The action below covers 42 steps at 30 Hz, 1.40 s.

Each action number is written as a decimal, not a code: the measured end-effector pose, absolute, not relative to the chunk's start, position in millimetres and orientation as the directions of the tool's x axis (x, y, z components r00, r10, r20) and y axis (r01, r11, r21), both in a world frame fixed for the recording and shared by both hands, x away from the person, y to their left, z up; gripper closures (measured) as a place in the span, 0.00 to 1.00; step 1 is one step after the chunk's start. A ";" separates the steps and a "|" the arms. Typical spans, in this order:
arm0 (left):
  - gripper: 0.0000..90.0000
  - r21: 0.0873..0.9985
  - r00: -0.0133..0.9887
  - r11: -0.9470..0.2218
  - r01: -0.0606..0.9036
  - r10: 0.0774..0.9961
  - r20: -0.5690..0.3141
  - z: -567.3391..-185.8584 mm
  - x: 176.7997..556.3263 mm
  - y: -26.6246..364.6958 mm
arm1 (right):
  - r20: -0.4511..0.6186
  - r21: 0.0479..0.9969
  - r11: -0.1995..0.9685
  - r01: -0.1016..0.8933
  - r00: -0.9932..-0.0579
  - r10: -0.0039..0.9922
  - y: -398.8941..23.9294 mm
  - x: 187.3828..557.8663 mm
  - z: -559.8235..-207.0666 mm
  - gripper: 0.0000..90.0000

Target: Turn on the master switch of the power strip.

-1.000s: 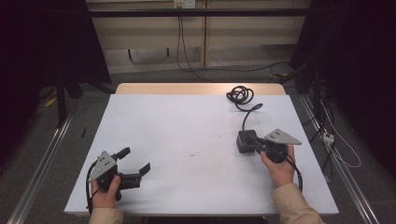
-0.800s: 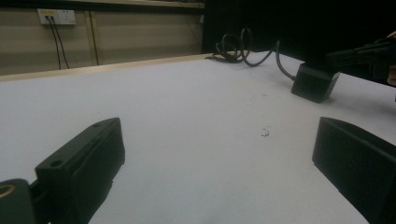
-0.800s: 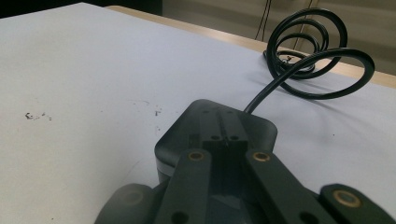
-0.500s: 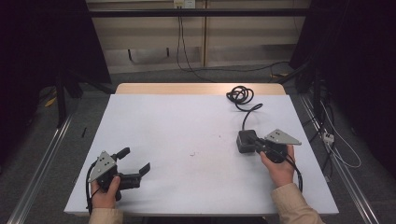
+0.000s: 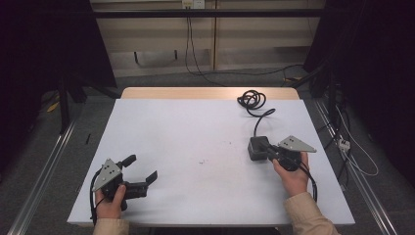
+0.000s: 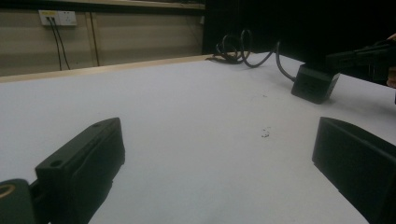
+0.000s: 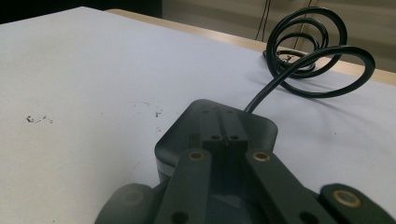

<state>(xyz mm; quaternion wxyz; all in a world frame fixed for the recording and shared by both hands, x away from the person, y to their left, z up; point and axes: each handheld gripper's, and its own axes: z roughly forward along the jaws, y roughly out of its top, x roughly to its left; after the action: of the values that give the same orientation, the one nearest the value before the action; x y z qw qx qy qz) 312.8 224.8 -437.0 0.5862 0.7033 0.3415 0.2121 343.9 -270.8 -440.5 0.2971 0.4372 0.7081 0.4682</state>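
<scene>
here, seen from above, a person sits at a white counter and holds a two-jaw gripper in each hand, forearms coming in from the bottom edge. the left gripper rests near the front left corner of the counter, with a grey three-cornered plate on top. its jaws stand wide apart with nothing between them; in the left gripper view the two black jaws rise at either side with bare white counter in the gap.

the right gripper lies on the right side of the counter, pointing toward the left of the view. its jaws are brought together, their tips lying on top of a black power adapter, a squarish block with rounded corners that sits flat on the counter. in the right gripper view the closed jaws lie along the middle of the adapter's top face; whether they pinch any part of it cannot be told.

a black cable runs from the far end of the adapter toward the back of the counter and ends in a loose coil at the far edge, by the bare wooden strip. the two grippers are well apart. a few small dark specks mark the counter between them.
</scene>
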 end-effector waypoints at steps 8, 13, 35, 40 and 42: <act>0.02 0.969 0.676 -0.077 0.235 0.729 -0.107 -437.4 312.6 224.6 | -0.012 0.923 0.179 0.340 -0.440 0.898 -270.6 343.7 -440.9 1.00; 0.02 0.969 0.677 -0.078 0.234 0.728 -0.105 -437.4 312.5 224.4 | -0.017 0.924 0.181 0.337 -0.437 0.899 -270.1 343.3 -441.2 1.00; 0.02 0.969 0.680 -0.083 0.232 0.727 -0.100 -437.4 312.3 223.8 | -0.012 0.924 0.177 0.340 -0.437 0.900 -270.5 343.4 -441.5 1.00; 0.02 0.969 0.679 -0.081 0.233 0.727 -0.102 -437.4 312.3 224.1 | -0.012 0.924 0.176 0.340 -0.435 0.900 -270.3 343.3 -441.5 1.00; 0.02 0.969 0.679 -0.080 0.232 0.727 -0.103 -437.4 312.2 224.2 | -0.013 0.924 0.177 0.340 -0.435 0.901 -270.2 343.2 -441.6 1.00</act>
<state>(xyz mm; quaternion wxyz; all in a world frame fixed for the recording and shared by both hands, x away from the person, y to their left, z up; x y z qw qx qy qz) 312.2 224.2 -437.4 0.5866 0.7040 0.3404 0.2107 343.2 -270.2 -441.6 0.2997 0.4392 0.7062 0.4676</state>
